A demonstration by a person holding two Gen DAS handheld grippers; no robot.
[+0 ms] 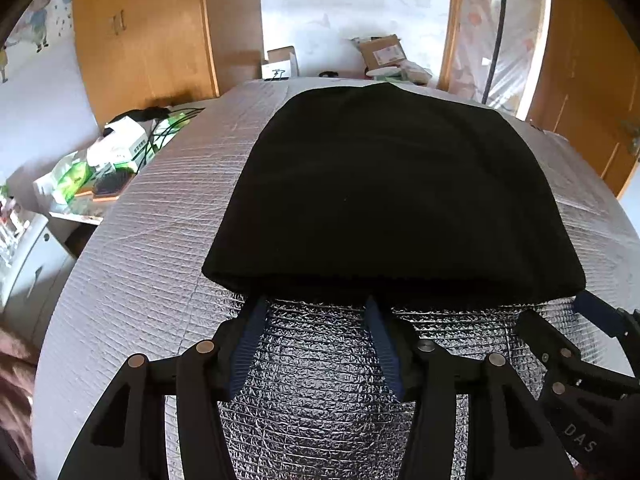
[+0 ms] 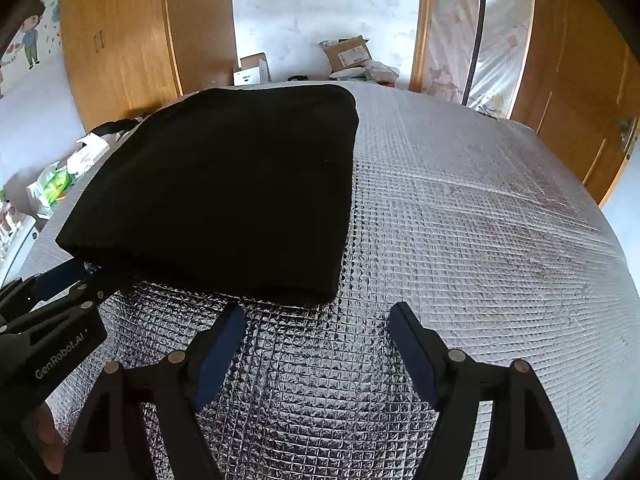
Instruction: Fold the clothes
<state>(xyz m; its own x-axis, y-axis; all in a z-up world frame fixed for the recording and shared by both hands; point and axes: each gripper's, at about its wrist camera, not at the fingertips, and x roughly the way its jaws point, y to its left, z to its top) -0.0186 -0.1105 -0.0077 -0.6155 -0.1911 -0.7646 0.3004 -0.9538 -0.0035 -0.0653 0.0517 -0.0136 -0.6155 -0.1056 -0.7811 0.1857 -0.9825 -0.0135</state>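
A black garment (image 1: 380, 196) lies folded into a thick rectangle on the silver quilted table cover (image 1: 140, 264). My left gripper (image 1: 314, 304) stands open just short of the garment's near edge, its blue pads on either side of bare cover. In the right wrist view the same black garment (image 2: 224, 192) fills the left half, and my right gripper (image 2: 316, 314) is open near its front right corner, holding nothing. The right gripper (image 1: 560, 316) also shows at the lower right of the left wrist view, and the left gripper (image 2: 72, 280) at the lower left of the right wrist view.
Silver cover (image 2: 480, 220) stretches bare to the right of the garment. Cardboard boxes (image 1: 382, 54) and bags stand beyond the far edge. A shelf with green packets (image 1: 72, 176) and cables sits left of the table. Wooden cabinets (image 1: 140, 32) and a door (image 2: 580, 80) line the walls.
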